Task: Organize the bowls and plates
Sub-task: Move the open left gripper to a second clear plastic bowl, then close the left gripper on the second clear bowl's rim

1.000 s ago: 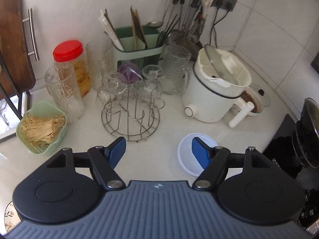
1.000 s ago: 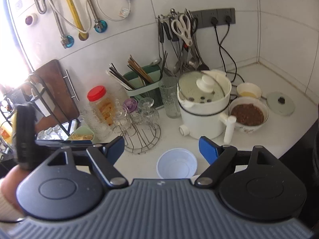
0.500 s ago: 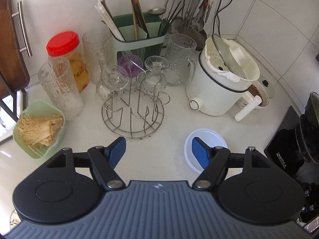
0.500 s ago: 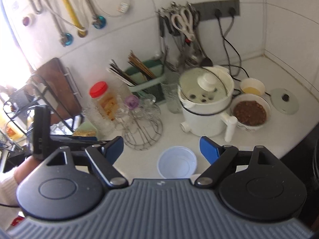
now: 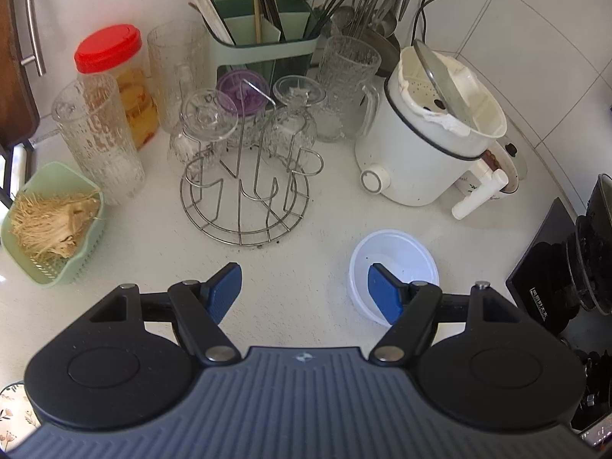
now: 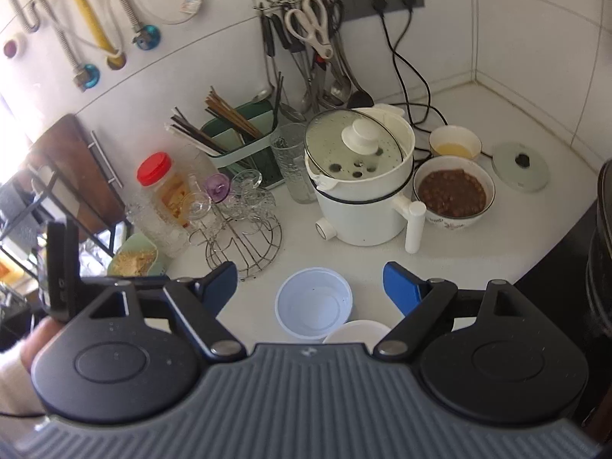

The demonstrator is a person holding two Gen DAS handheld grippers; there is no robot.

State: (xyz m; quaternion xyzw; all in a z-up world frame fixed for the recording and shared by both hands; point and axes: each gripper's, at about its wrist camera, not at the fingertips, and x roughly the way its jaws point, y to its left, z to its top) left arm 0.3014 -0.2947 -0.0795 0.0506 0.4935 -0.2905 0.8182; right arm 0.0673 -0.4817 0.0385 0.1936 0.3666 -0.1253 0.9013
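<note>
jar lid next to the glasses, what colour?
Red. The jar lid shows best in the left wrist view.

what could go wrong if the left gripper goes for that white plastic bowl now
The white plastic bowl looks light and thin, so the open left gripper, with one finger already over its rim, may push or tip it rather than grip it. The wire glass rack stands close beside it; a swing could knock it.

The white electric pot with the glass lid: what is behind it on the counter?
Behind the white electric pot stand a bowl of brown food and a small bowl with yellow liquid. The pot covers whatever is directly behind its body.
</note>
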